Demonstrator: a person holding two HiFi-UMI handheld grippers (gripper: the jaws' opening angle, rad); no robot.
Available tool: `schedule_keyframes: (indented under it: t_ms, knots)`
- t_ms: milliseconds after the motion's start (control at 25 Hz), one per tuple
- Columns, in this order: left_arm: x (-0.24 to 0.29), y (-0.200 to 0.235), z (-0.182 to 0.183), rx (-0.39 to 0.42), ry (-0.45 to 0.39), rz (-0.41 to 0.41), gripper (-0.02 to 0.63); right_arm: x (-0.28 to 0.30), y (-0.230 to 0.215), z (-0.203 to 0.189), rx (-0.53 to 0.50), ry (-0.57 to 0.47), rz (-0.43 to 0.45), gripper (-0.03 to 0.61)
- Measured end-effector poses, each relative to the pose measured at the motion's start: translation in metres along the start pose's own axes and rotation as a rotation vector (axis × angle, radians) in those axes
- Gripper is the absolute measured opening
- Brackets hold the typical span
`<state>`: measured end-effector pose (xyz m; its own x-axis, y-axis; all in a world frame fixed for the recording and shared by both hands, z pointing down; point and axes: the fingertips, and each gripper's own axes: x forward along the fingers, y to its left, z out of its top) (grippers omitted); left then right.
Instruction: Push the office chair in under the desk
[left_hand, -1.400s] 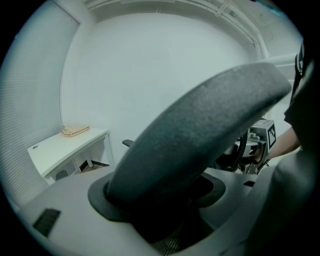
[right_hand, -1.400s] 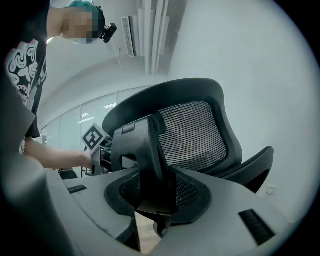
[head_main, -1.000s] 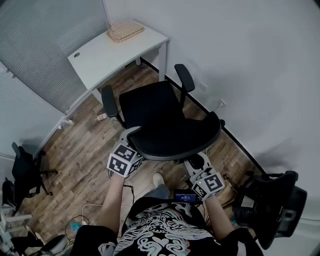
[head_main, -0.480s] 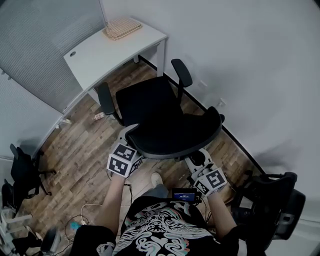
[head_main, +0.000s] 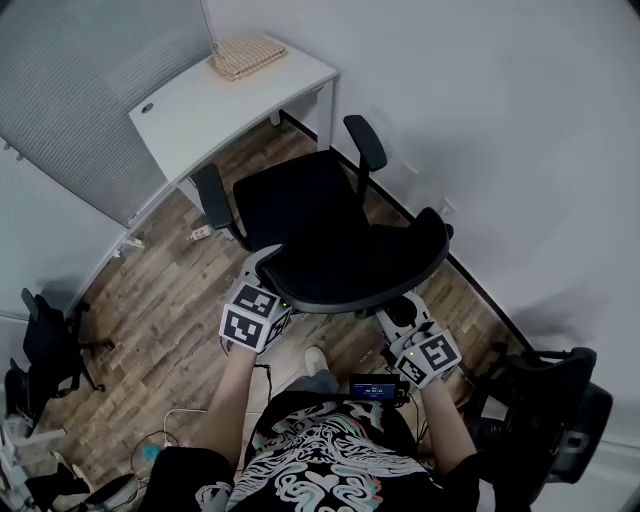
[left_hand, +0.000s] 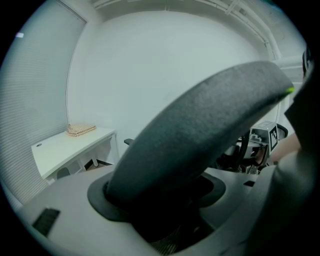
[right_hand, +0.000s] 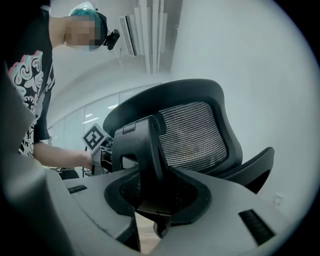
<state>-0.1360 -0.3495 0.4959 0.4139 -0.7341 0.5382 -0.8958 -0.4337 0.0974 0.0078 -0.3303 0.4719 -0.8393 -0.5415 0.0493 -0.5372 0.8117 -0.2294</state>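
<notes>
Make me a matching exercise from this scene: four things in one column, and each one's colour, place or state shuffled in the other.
Things:
1 desk
2 tray
3 chair
4 left gripper

Descriptions:
A shut on the chair's back
B white, in the corner
C black, out in front of the desk
D woven, on the desk

Pairs: 1-B, 2-D, 3-C, 4-A
</notes>
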Motion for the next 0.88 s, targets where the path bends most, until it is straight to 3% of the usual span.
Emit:
schedule_keyframes:
  t_ms: [880]
  knots:
    - [0.014,0.007,0.010,-0.013,-0.009,0.027,0.311,0.012,-0.017,0.002,-0.013,0.044,0.081,0.109]
